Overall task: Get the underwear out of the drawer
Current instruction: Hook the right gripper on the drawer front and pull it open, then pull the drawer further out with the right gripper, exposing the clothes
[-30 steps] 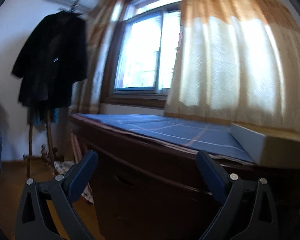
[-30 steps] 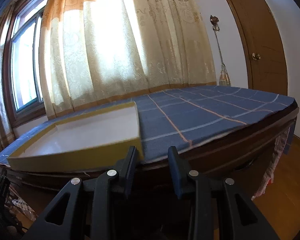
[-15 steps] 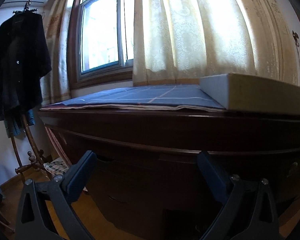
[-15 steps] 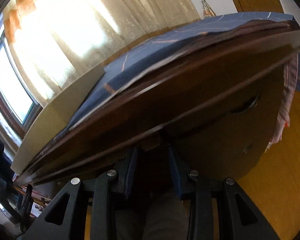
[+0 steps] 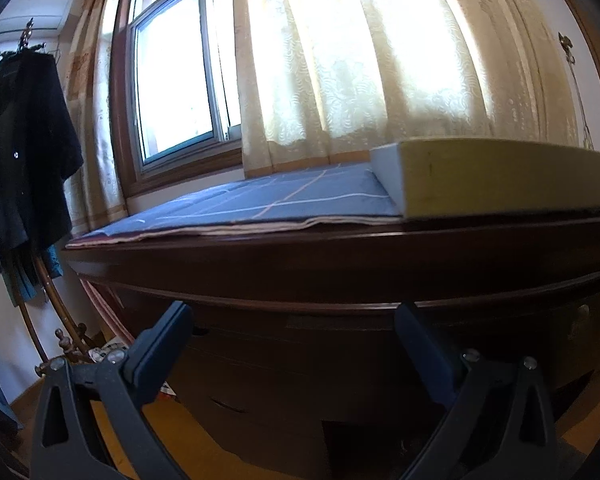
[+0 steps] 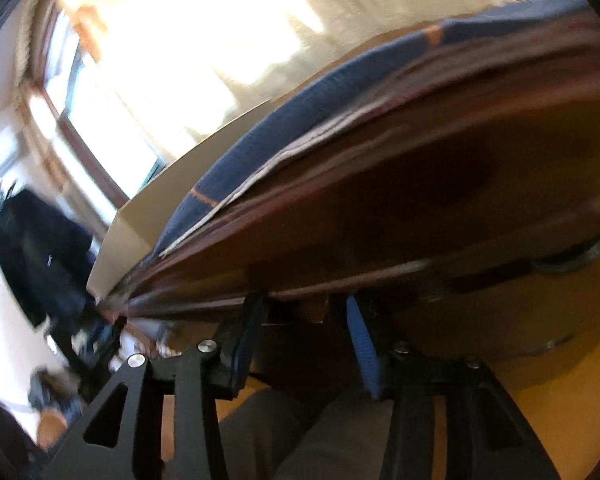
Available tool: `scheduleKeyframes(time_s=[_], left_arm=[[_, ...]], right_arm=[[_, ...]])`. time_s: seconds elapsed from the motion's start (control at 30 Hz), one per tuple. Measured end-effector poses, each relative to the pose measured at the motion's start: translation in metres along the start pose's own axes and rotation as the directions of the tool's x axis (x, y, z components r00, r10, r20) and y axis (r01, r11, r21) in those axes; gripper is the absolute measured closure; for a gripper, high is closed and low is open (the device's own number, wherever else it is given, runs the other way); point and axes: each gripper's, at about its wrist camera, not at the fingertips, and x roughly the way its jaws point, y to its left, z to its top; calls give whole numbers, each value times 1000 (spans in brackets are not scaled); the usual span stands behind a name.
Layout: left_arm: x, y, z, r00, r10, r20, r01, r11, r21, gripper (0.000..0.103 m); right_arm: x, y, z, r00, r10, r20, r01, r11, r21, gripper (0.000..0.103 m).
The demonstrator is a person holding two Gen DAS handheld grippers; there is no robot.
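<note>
Reaching for the closed drawer (image 6: 480, 208), the right claw (image 6: 304, 344) is opening, empty, and the left claw (image 5: 296, 344) gapes wide, empty; next, grip the front ahead.

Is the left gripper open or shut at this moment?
Open. In the left wrist view the left gripper has its two blue fingers set far apart, with only the dark wooden desk front beyond them, nothing between.

Window (image 5: 180, 80) glare through curtain (image 5: 360, 60); dresser front (image 5: 340, 360) shadowed; right view motion-blurred.
</note>
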Motion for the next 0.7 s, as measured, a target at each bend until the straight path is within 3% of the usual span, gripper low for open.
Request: scheduleKeyframes(time_s=[0.07,0.13,0.27,0.5,0.7], left_arm=[[-1,-3,1,1000,4,1,-4,1000,13,1],[-2,-8,3,1000,9,1,-9,1000,25,1],[-8,-17,8,1000,4,22,-5,999,49,1],[-20,-30,7,998,-46,32,42,992,116,0],[-16,-27,4,991,-121,-54,127,985,114,0]], right_arm=[[5,4,4,999,-1,-46,-3,997,-83,53],[7,13,5,997,-20,-76,7,987,-159,45],[14,32,3,984,-117,-137,68,944,-322,44],[15,39,1,973,-168,-161,102,929,-356,44],[13,57,-10,968,-192,-160,121,921,-370,43]])
